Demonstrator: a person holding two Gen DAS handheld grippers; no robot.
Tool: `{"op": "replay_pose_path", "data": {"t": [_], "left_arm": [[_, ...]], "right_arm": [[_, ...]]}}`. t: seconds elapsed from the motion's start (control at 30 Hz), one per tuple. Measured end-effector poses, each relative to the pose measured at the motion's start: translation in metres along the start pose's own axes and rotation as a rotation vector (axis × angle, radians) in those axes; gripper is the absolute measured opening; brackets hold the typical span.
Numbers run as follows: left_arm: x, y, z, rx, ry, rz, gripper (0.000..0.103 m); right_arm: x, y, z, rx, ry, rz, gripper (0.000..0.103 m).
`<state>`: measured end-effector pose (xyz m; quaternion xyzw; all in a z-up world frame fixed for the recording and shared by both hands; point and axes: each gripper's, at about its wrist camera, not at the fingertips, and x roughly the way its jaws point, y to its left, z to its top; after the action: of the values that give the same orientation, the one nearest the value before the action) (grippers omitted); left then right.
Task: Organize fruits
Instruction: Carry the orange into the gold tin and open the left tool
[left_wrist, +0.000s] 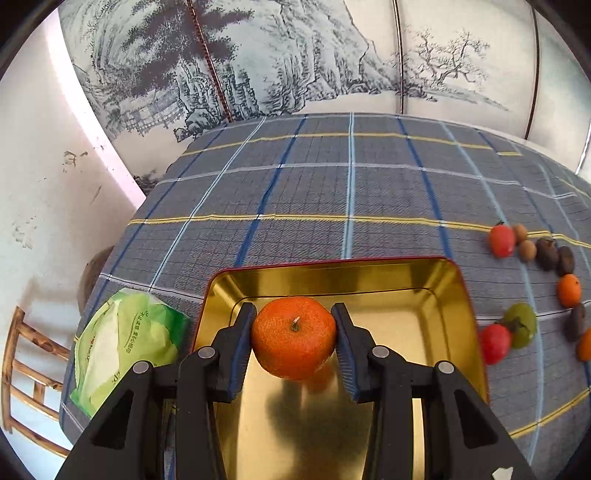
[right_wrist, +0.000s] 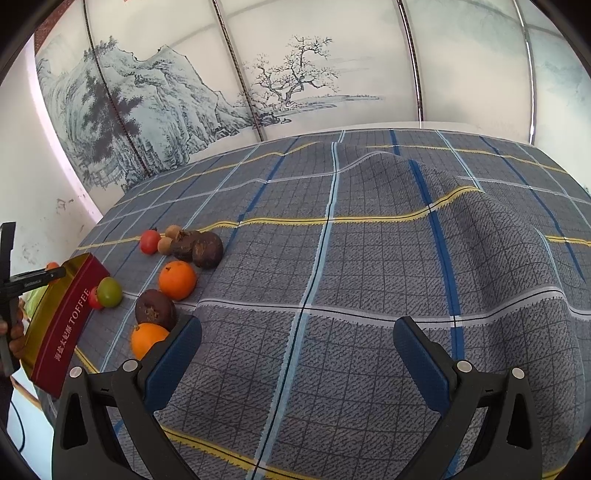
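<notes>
My left gripper (left_wrist: 294, 338) is shut on an orange mandarin (left_wrist: 293, 338) and holds it just above the gold inside of an open tin (left_wrist: 436, 317). In the right wrist view the same tin (right_wrist: 70, 321) shows its red side at far left, with the left gripper (right_wrist: 50, 271) reaching over it. Loose fruits lie right of the tin: a red one (right_wrist: 149, 242), two small tan ones (right_wrist: 165, 245), dark brown ones (right_wrist: 207, 249), two oranges (right_wrist: 177, 280), a green one (right_wrist: 109, 291). My right gripper (right_wrist: 297, 345) stands open over bare cloth, holding nothing.
A green plastic packet (left_wrist: 122, 343) lies left of the tin near the table's left edge. A wooden chair (left_wrist: 26, 373) stands beyond that edge. The plaid cloth (right_wrist: 424, 236) rises in a fold at the back right. A painted screen stands behind the table.
</notes>
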<state>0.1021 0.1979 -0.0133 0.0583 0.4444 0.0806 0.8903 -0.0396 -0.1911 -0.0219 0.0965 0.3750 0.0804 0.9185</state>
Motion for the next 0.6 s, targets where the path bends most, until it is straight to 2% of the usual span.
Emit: {"op": "replay_pose_path", "data": {"t": [0.4,0.5,0.57,0.6], "left_arm": [[0.006,0.003,0.007,0.023,-0.024,0.056,0.039],[0.001,0.005,0.006,0.006,-0.028,0.067,0.05],[-0.01,0.005,0.004,-0.011,-0.055,0.076,0.065],[-0.018,0.003,0.002,-0.019,-0.072,0.075,0.066]], "right_arm": [[0.005,0.003,0.001,-0.004,0.016,-0.008,0.103],[0.004,0.003,0.001,-0.003,0.016,-0.007,0.103],[0.004,0.003,0.001,-0.003,0.016,-0.006,0.103],[0.004,0.003,0.001,-0.003,0.015,-0.004,0.103]]}}
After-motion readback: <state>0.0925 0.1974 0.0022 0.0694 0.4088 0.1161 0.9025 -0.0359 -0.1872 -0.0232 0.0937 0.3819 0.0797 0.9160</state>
